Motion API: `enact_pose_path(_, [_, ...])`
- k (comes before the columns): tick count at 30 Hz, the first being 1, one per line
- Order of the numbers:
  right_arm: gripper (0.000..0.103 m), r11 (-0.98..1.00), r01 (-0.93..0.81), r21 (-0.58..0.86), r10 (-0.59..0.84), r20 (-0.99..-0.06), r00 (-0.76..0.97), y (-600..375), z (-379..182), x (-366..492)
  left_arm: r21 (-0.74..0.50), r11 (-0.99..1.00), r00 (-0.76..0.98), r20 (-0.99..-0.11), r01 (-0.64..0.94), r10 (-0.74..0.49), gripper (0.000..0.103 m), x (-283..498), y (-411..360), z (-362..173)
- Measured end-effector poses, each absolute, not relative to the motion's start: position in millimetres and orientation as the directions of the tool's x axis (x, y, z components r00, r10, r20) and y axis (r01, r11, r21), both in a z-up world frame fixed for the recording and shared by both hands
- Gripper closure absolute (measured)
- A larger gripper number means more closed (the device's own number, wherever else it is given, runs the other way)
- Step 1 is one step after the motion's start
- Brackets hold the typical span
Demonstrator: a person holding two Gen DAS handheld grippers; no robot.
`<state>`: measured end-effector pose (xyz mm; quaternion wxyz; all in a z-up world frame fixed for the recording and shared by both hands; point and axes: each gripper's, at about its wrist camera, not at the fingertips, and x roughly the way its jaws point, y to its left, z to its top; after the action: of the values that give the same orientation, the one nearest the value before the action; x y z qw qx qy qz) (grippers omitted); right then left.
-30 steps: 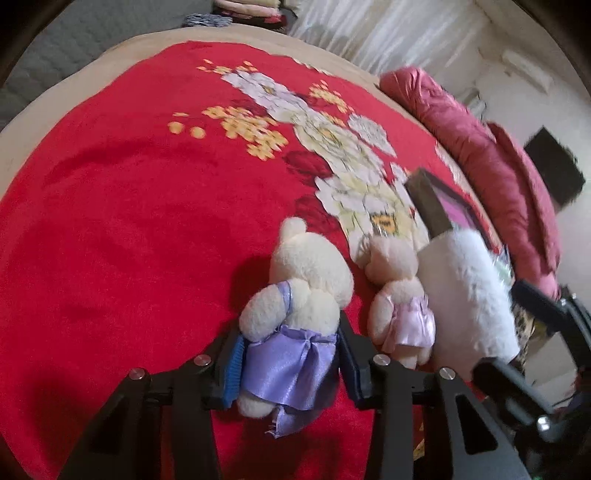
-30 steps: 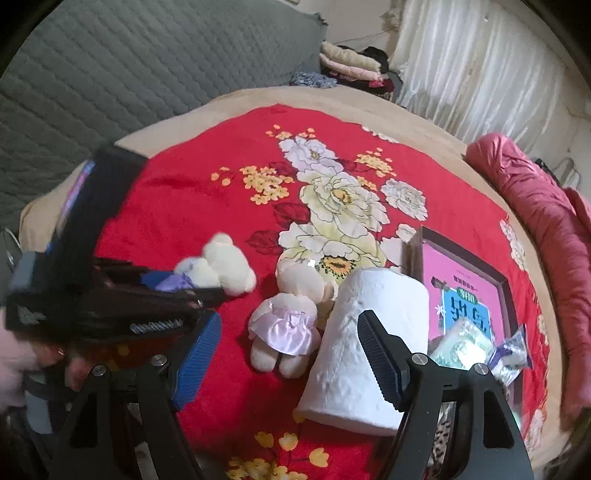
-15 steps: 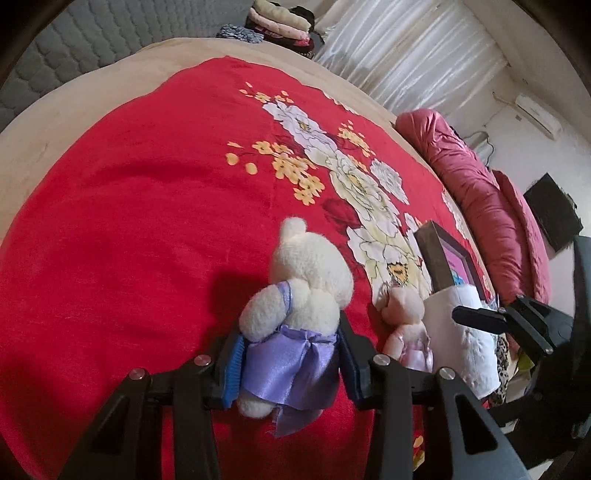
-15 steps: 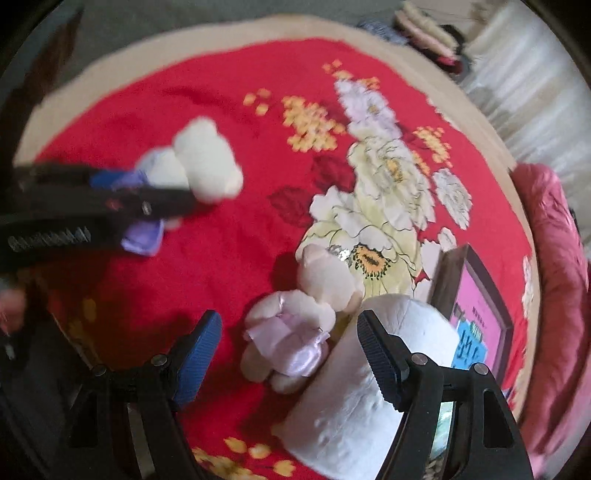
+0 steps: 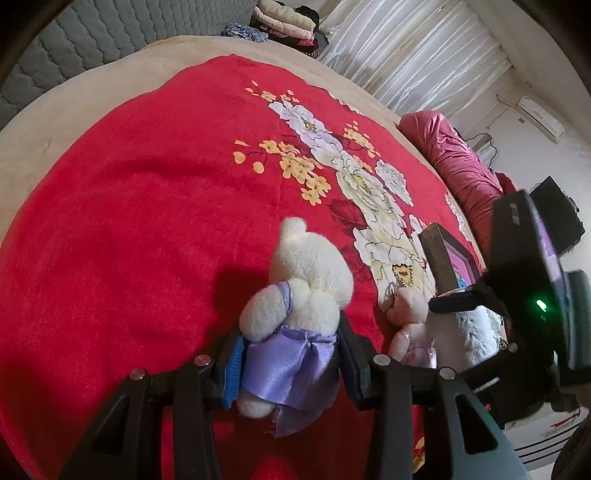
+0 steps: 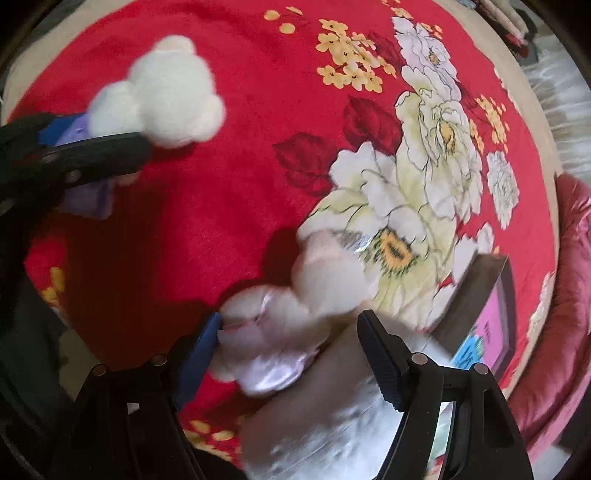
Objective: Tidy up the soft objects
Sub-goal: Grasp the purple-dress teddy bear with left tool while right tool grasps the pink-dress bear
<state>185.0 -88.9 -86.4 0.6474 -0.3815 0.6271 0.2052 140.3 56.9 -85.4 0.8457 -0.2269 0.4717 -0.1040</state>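
Note:
A cream teddy bear in a purple dress [image 5: 306, 273] hangs just above the red floral blanket [image 5: 147, 184], and my left gripper [image 5: 288, 354] is shut on its skirt and body. The same bear [image 6: 173, 96] shows at the upper left of the right wrist view. A smaller bear in a pink dress [image 6: 273, 332] lies on the blanket against a white paper roll [image 6: 332, 424]. My right gripper [image 6: 290, 332] points steeply down over it, open, with a pad on each side of the pink bear [image 5: 410, 325]. The view is blurred, so contact is unclear.
A framed pink picture [image 6: 491, 325] stands right behind the paper roll [image 5: 465, 332]. A rolled pink quilt [image 5: 461, 166] lies along the bed's far right edge. Folded clothes [image 5: 288, 22] are stacked beyond the bed, by a grey padded wall.
My right gripper has tipped downward and dropped over the pink-dressed bear, which now sits between its pads. The left gripper carried the purple-dressed bear slightly away from the pink one, then held still.

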Motion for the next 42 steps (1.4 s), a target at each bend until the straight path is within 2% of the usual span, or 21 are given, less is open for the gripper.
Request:
enact_pose_path(5, [0.026, 0.647, -0.74, -0.182, -0.219, -0.974, 0.049, -89, -99, 198, -0.486, 0.873, 0.531, -0.752, -0.045, -0.391, 0.059, 141, 57, -87])
enact_pose_path(16, [0.017, 0.583, -0.793, -0.179, -0.281, -0.96, 0.011, -80, -123, 205, -0.484, 0.874, 0.526, -0.756, -0.048, -0.389, 0.059, 143, 57, -89])
enact_pose_path(22, [0.017, 0.576, -0.798, -0.178, -0.296, -0.955, -0.001, -76, -125, 208, -0.487, 0.872, 0.525, -0.756, -0.051, -0.392, 0.059, 142, 59, -89])
enact_pose_path(23, [0.021, 0.571, -0.802, -0.173, -0.287, -0.958, 0.002, -76, -123, 207, -0.488, 0.871, 0.526, -0.755, -0.052, -0.392, 0.059, 143, 59, -89])
enact_pose_path(24, [0.031, 0.571, -0.803, -0.168, -0.275, -0.961, 0.005, -78, -121, 208, -0.489, 0.87, 0.529, -0.753, -0.054, -0.391, 0.059, 142, 59, -89])
enact_pose_path(27, [0.048, 0.582, -0.79, -0.193, -0.257, -0.965, 0.046, -85, -107, 212, -0.494, 0.868, 0.537, -0.748, -0.058, -0.389, 0.059, 143, 61, -87])
enact_pose_path(36, [0.065, 0.552, -0.793, -0.259, -0.212, -0.963, 0.167, -89, -70, 204, -0.486, 0.873, 0.55, -0.741, -0.045, -0.385, 0.059, 142, 59, -84])
enact_pose_path(42, [0.066, 0.558, -0.777, -0.292, -0.152, -0.956, 0.25, -85, -44, 195, -0.48, 0.877, 0.561, -0.734, -0.03, -0.382, 0.059, 140, 57, -79])
